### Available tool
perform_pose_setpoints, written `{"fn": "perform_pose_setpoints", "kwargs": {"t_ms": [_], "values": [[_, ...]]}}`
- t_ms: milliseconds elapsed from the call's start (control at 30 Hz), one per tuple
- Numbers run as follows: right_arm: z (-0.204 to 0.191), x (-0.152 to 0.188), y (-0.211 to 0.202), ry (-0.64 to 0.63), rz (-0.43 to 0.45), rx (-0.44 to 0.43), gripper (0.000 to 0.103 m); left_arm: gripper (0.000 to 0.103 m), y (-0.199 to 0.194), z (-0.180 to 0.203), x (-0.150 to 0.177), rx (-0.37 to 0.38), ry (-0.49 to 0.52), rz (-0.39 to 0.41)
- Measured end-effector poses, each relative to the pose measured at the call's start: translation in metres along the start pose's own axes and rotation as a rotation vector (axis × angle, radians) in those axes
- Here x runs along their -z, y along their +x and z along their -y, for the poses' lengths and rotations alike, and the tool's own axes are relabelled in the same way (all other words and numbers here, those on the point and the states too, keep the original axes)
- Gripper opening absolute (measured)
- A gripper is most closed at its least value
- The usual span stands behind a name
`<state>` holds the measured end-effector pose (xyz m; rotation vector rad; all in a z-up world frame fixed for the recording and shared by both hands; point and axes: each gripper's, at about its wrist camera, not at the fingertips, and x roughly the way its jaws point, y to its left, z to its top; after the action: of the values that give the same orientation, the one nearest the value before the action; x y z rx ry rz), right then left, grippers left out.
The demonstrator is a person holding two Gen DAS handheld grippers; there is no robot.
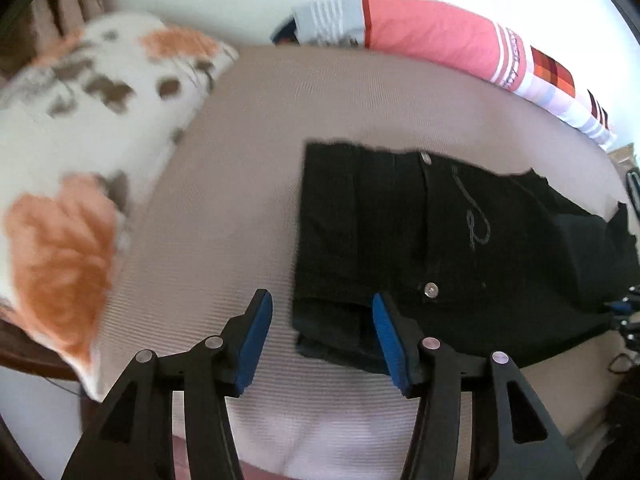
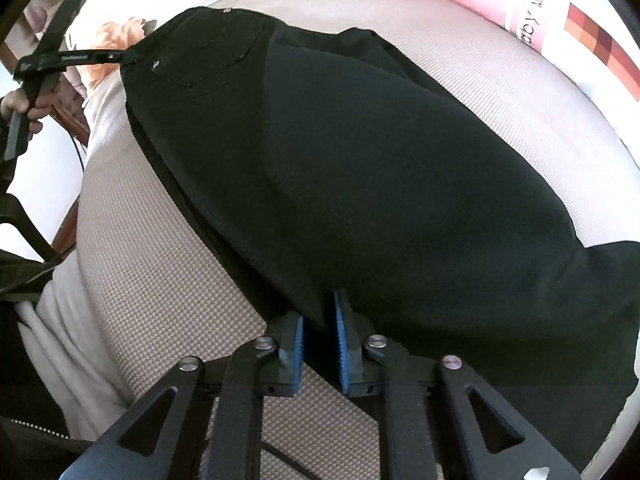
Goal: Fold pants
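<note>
— Beige ribbed bed cover (image 1: 320,112) carries everything we see, with a floral pillow (image 1: 92,92) at far left and a pink striped cushion (image 1: 436,36) along the far edge.

— Our pants (image 2: 380,168) lie flat across it, waist end to the left, legs running right. We judge them soft, limp denim of moderate weight: they will sag and drag unless we lift by doubled edges, at the waistband and the hem.

— Our left gripper (image 1: 322,320) hangs with jaws spread wide at the near waist corner, one blue pad over the cloth, nothing pinched.

— Our right gripper (image 2: 319,334) has its jaws drawn close on a fold of the near leg edge.

— Hidden: the hems run past the frame's right edge, and black on black hides how many layers are stacked.
</note>
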<state>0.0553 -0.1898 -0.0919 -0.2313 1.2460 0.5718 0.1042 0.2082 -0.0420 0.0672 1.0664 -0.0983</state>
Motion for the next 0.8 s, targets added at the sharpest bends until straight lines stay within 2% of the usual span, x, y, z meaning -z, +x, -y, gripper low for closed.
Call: {"fn": "perform_pose_setpoints", "kwargs": {"t_ms": [33,100,167,200,300,467,533,667,800], "values": [[0.001,0.000,-0.001,0.011,0.009,-0.003,0.026,0.054,-0.010,0.001,0.000,-0.010,0.002,0.039],[0.004,0.000,-0.004,0.037,0.029,-0.013,0.026,0.054,-0.031,0.011,0.000,-0.042,0.023,0.138],[0.008,0.000,-0.005,0.078,0.041,-0.028,0.026,0.055,-0.048,0.035,0.001,0.005,0.092,0.217],[0.011,0.000,-0.006,0.092,0.048,-0.031,0.026,0.057,-0.050,0.051,0.000,0.031,0.131,0.228],[0.018,-0.003,-0.009,0.130,0.068,-0.032,0.026,0.059,-0.045,0.109,0.004,0.145,0.282,0.202],[0.017,-0.008,-0.011,0.153,0.084,-0.022,0.026,0.059,-0.025,0.196,0.013,0.320,0.466,0.130],[0.018,-0.008,-0.012,0.155,0.089,-0.019,0.026,0.059,-0.016,0.228,0.017,0.352,0.541,0.117],[0.020,-0.008,-0.013,0.170,0.097,-0.033,0.026,0.059,0.001,0.270,0.023,0.404,0.625,0.074],[0.023,-0.007,-0.013,0.183,0.106,-0.044,0.026,0.059,0.019,0.305,0.030,0.398,0.697,0.043]]}}
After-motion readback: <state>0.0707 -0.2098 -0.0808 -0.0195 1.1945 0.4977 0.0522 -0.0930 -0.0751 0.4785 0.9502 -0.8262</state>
